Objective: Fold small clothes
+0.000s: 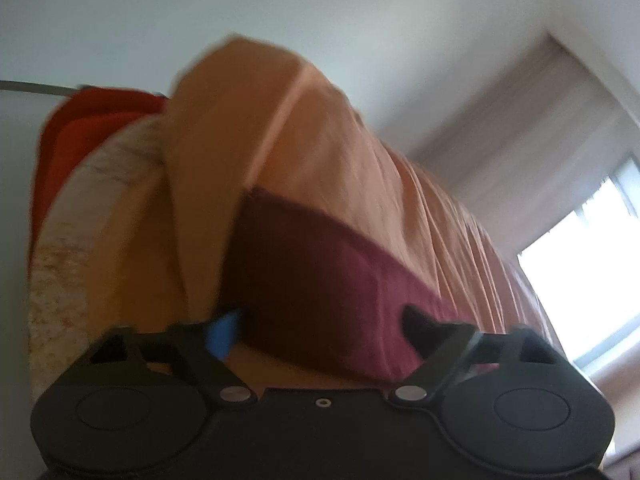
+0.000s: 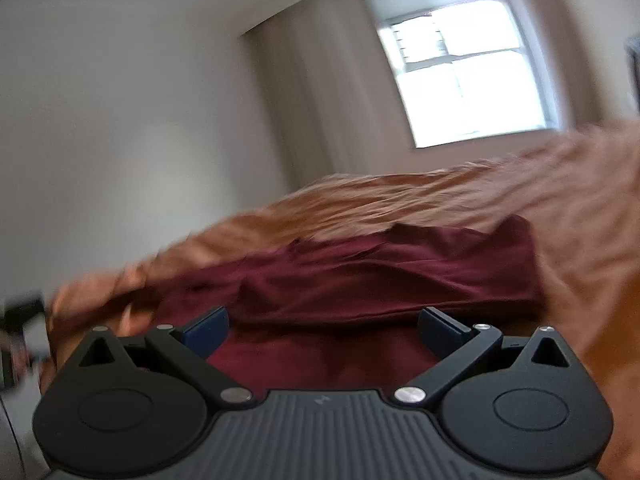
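A dark maroon garment (image 1: 320, 264) lies on an orange bedsheet (image 1: 432, 208). In the left wrist view it sits low and close, folded into a thick band. My left gripper (image 1: 320, 326) is open, its blue pad (image 1: 224, 332) at the garment's left end and the other fingertip (image 1: 416, 322) on its near edge. In the right wrist view the same garment (image 2: 384, 276) spreads flat and creased across the bedsheet (image 2: 480, 192). My right gripper (image 2: 324, 326) is open, with maroon cloth lying between its two fingers (image 2: 208, 328). Both views are motion-blurred.
An orange pillow (image 1: 240, 128), a red cushion (image 1: 80, 132) and a pale patterned one (image 1: 80, 240) are stacked at the bed's head. A bright window (image 2: 464, 72) with beige curtains (image 2: 312, 92) is beyond the bed. A dark object (image 2: 20, 312) shows at the left edge.
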Motion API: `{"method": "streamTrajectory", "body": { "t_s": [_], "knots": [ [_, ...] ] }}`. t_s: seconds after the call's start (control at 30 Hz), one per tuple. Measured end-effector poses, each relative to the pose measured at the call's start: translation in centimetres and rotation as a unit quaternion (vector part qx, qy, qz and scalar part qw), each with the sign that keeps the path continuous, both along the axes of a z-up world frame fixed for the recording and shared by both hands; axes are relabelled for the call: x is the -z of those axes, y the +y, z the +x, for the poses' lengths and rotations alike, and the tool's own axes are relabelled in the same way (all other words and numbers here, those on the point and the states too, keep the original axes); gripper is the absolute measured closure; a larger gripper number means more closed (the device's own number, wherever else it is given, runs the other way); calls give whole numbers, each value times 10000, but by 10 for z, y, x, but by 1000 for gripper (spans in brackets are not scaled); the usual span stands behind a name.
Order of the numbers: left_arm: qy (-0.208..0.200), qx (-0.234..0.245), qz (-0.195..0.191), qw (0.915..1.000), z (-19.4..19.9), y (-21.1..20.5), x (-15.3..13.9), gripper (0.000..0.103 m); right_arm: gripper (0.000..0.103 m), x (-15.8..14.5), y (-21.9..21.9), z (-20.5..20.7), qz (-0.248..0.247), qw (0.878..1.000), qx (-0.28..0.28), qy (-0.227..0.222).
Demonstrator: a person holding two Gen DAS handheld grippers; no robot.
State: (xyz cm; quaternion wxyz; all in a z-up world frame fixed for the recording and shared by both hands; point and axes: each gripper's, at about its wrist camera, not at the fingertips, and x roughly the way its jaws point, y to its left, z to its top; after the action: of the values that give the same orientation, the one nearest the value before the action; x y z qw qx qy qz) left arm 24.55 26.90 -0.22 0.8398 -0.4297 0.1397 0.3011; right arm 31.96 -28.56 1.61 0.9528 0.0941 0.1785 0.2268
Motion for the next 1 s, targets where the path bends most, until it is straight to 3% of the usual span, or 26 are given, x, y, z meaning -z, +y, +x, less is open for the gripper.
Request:
{"method": "streamTrajectory", "body": {
  "t_s": [0.1,0.17,0.27,0.33,0.47,0.57,0.7,0.77,0.83,0.9,1.0],
  "knots": [
    [2,-300,19,9995,-2,2,-1,50,0,7,23,2,-476,9987,-159,-8],
    [72,-299,-69,9995,-2,6,1,52,0,17,32,4,-560,9981,-234,94],
    [62,-200,-96,9997,-6,5,2,37,0,29,40,4,-549,9978,-250,260],
    [17,-189,-259,9995,-13,3,3,20,0,36,41,4,-559,9977,-224,299],
    [-68,-307,-1073,9937,-23,5,21,18,0,41,42,7,-567,9971,-289,413],
    [-373,-360,-1476,9877,-26,6,31,23,0,46,42,9,-585,9966,-309,483],
    [-606,-364,-1234,9898,-19,3,20,36,0,50,42,8,-573,9969,-306,453],
    [-551,-479,-1053,9918,-15,2,14,50,0,51,42,8,-539,9971,-312,445],
    [-304,-715,-910,9928,-12,-2,9,79,0,52,40,9,-491,9973,-320,451],
    [-238,-828,-632,9943,-11,-7,3,92,0,53,39,9,-454,9974,-329,448],
    [-202,-821,124,9963,-6,-17,-17,96,0,54,37,10,-381,9977,-345,453]
  ]
}}
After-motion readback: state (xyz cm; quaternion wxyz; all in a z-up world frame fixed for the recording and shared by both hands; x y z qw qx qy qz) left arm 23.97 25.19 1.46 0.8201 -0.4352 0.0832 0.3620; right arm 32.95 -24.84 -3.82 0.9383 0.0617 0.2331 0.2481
